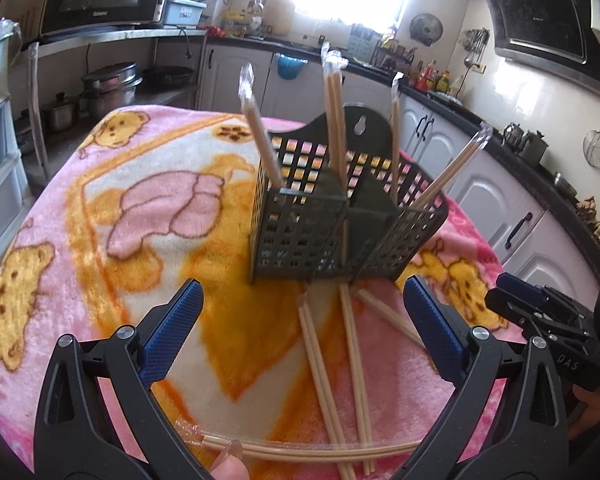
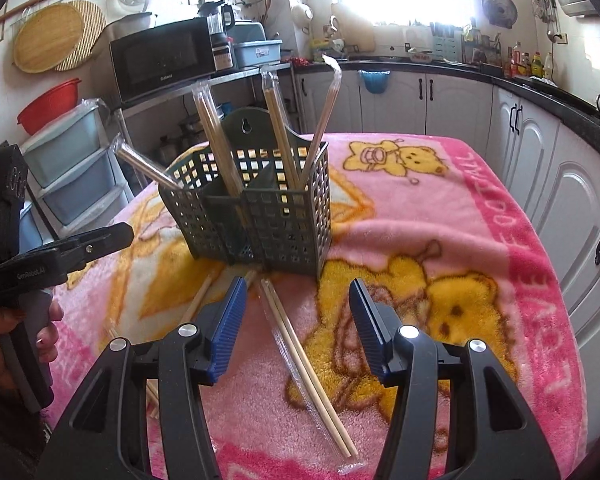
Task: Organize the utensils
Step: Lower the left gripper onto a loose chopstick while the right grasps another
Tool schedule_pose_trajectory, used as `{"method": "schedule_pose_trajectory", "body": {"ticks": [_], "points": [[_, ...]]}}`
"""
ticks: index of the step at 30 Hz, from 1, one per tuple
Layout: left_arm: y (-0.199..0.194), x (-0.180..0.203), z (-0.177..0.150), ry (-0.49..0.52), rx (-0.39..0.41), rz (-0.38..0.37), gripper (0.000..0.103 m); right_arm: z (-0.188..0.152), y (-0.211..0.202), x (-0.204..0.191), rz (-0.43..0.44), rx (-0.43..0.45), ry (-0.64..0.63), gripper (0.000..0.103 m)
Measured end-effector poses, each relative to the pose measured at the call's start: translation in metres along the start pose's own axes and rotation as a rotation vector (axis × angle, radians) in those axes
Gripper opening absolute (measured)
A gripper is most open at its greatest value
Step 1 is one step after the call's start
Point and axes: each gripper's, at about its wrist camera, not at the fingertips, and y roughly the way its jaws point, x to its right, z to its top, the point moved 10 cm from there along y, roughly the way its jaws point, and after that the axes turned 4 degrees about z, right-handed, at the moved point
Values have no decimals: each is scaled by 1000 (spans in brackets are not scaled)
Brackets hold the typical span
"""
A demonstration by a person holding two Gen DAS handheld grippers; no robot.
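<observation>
Wrapped chopsticks between spread right fingers, untouched, left fingers spread, empty, over blanket

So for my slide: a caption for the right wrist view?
Open right gripper above wrapped chopsticks before a green holder.

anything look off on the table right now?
Yes. Several wrapped chopstick pairs lie loose and crisscrossed on the blanket in front of the holder, not in it. Those already in the holder lean at scattered angles, one tilting far over the rim. No damage visible.
</observation>
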Motion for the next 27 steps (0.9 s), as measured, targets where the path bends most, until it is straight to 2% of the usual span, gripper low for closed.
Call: {"method": "schedule_pose_trajectory", "body": {"ticks": [11, 15, 20, 22, 27], "points": [[19, -4, -23, 33, -61, 27, 92, -24, 24, -5, 13, -78, -20, 51], [28, -2, -30, 33, -95, 13, 78, -30, 31, -8, 16, -107, -33, 51], [45, -2, -38, 8, -161, -20, 51, -32, 43, -12, 15, -136, -61, 51], [50, 0, -41, 13, -175, -28, 45, -31, 50, -14, 15, -149, -77, 51], [61, 6, -43, 28, -204, -31, 39, -28, 69, -18, 4, -183, -125, 51]]}}
